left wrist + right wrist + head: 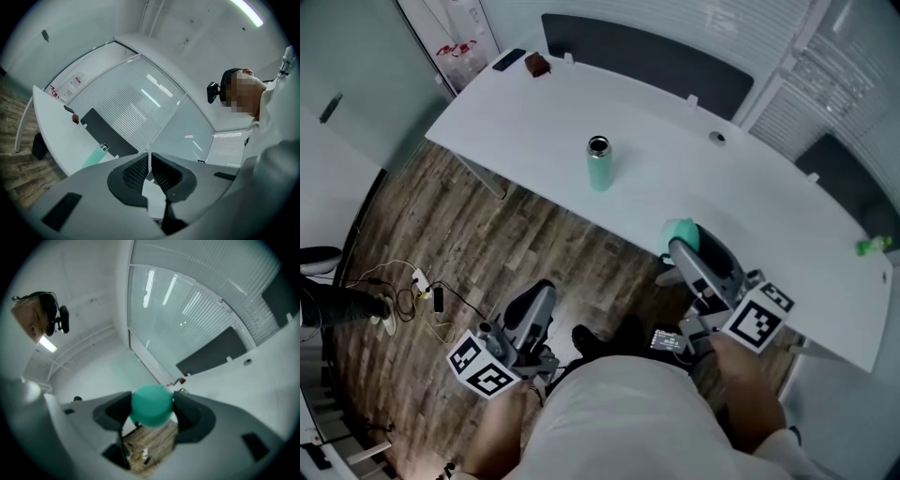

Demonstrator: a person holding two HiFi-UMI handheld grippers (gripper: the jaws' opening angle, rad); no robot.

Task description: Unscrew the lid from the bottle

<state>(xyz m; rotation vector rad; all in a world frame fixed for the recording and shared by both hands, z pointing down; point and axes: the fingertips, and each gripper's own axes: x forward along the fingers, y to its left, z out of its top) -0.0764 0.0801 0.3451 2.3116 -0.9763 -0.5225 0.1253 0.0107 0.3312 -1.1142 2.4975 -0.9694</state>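
**Person's grippers, seen from the head and gripper views.** The left hand-held gripper (540, 296) is held low at the person's left side, gripped from behind by the left hand (499, 424), with its marker cube (482, 367) turned upward. Its jaws are pointed forward; its pads (137, 171) are brought almost together, and nothing is held between them. The right hand-held gripper (681, 242) is carried farther forward by the right hand (742, 373), and its marker cube (760, 317) is tilted to the right. Its jaws are closed on a round green lid (151, 406), which is clamped from both sides.
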